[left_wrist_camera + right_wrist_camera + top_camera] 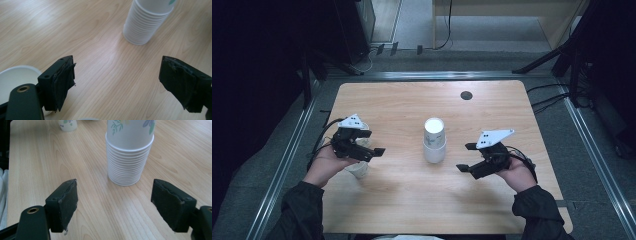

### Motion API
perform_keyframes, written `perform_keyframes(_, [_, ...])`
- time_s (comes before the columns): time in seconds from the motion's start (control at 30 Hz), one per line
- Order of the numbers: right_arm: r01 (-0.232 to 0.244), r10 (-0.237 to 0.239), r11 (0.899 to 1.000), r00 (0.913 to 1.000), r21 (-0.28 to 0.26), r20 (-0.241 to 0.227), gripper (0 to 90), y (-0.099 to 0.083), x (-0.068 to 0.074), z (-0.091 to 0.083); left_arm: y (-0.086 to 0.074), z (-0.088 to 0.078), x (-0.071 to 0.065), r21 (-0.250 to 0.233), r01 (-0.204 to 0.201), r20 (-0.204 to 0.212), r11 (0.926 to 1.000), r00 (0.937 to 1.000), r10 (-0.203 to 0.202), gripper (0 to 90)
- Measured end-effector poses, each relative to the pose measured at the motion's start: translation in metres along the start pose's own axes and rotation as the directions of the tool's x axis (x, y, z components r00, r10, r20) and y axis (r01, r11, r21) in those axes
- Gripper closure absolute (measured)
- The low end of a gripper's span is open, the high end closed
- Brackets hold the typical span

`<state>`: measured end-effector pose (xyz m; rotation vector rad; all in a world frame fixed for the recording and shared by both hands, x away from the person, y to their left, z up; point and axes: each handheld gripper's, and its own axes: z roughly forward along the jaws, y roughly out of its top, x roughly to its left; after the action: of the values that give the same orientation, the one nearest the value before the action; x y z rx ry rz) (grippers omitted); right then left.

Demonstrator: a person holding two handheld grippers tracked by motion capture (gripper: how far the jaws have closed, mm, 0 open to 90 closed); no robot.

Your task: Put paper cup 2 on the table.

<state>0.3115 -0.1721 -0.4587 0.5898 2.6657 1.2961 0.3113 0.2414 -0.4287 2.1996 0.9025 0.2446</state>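
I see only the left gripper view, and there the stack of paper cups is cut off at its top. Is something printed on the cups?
Observer: Yes. In the right gripper view, the top cup of the stack carries a flower print in green and purple.
Operator: And what is at the other side of it?
Observer: In the high view, the right gripper is to the right of the stack and apart from it. Its jaws are open, with nothing between them.

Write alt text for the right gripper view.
A stack of upside-down paper cups with floral print stands on a wooden table, ahead of the open hand-held gripper, nothing between its black jaws. A single cup stands farther off at upper left.
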Motion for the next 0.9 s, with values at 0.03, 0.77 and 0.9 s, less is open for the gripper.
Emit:
perform_keyframes(0.03, [-0.003,0.003,1.000,1.0000,-0.001,0.005,21.9,-0.001,0.000,-0.001,0.003,0.003,-0.002,0.005,-0.002,0.008,1.0000,1.0000,0.002,13.3])
perform_keyframes(0.77, [-0.008,0.008,1.000,1.0000,0.007,0.002,21.9,-0.009,0.014,-0.004,0.035,0.036,-0.058,-0.046,-0.061,0.152,0.9970,0.9860,0.068,13.4])
perform_keyframes(0.9, [0.000,0.000,1.000,1.0000,0.010,-0.009,21.8,-0.007,0.017,-0.001,0.035,0.039,-0.063,-0.054,-0.049,0.157,0.9973,0.9859,0.057,13.4])
